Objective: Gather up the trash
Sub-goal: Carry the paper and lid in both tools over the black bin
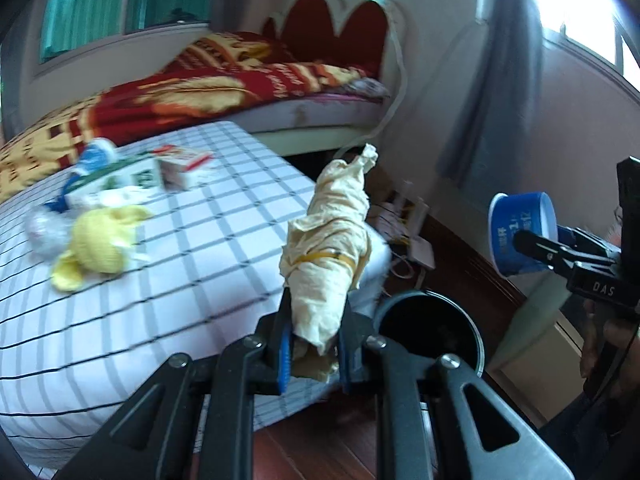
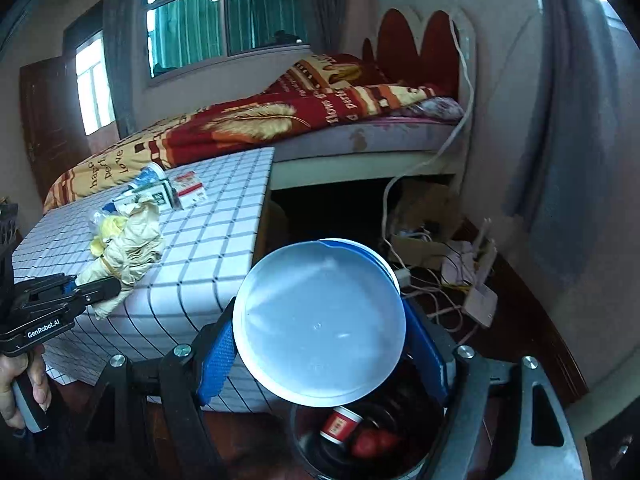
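- Right now, two pieces of trash are being carried toward the black bin (image 2: 360, 436), which stands on the floor just off the corner of the checked counter (image 1: 180, 264); a missed drop is judged the biggest risk, since neither load is seen fully over the bin's mouth.
- Between the spread fingers of the right gripper (image 2: 320, 344), a wide blue paper bowl (image 2: 320, 320) is pinched across its rim, hanging above the bin, where a red cup (image 2: 340, 426) and other rubbish already lie. If released crooked, the bowl could catch on the bin's rim and tip onto the floor.
- Close together, the fingers of the left gripper (image 1: 316, 344) are pressed on the lower end of a crumpled yellow paper bundle (image 1: 332, 240). Held only at its end and sticking far out, it could swing or slip loose.
- A clash of the two grippers is possible, as both are aimed at one narrow opening; one at a time is judged safer.
- Open room is seen above the bin; it is bounded by the counter's edge on one side and the cables (image 2: 436, 280) on the floor beyond.
- More trash is left on the counter: cartons (image 1: 160, 172) and a yellow toy-like lump (image 1: 100, 244).
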`<state>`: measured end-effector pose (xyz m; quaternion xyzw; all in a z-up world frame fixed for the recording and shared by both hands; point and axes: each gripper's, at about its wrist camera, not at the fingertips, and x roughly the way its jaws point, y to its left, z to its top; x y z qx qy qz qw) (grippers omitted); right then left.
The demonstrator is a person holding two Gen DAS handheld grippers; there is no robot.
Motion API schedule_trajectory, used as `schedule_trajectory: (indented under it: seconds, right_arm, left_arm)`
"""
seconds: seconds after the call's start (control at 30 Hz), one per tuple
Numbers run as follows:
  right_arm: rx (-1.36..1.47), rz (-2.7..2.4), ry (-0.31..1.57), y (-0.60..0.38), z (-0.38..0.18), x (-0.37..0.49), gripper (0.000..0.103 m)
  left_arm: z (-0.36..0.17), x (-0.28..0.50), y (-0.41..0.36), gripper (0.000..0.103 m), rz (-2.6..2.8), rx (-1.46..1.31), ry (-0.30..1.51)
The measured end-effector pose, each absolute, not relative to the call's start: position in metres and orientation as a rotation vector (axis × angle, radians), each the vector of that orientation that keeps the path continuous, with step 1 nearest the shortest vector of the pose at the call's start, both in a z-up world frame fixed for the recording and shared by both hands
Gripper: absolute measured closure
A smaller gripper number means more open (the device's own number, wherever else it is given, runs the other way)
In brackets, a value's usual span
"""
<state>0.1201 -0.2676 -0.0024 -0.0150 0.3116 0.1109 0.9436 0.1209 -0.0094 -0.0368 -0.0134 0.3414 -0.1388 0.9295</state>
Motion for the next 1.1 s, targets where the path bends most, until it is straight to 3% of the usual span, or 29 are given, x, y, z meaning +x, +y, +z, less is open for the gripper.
schedule_trajectory:
  seconds: [0.5,1.0,1.03,1.1]
  right_arm:
    - [0.018,0.186,0.731,-0.337,-0.051,0.1,0.024]
    - [0.007,0.311,0.912,-0.345,-0.132,0.131,0.024]
    - [0.005,0.318,0.92,-0.344,-0.136,0.133,0.024]
    - [-0.026,0.318,0.934,-0.342,-0.148,0.141,0.023]
  left_arm:
    - [-0.082,0.126,-0.109,0.084,-0.504,0.057,0.824]
    - [-0.145,0.147,-0.156,0.083,-0.605,0.121,1.006]
    - [-0.149,0.148,-0.157,0.082,-0.612,0.114,1.015]
    - [-0.156,0.157,-0.154,0.06,-0.633,0.074,1.018]
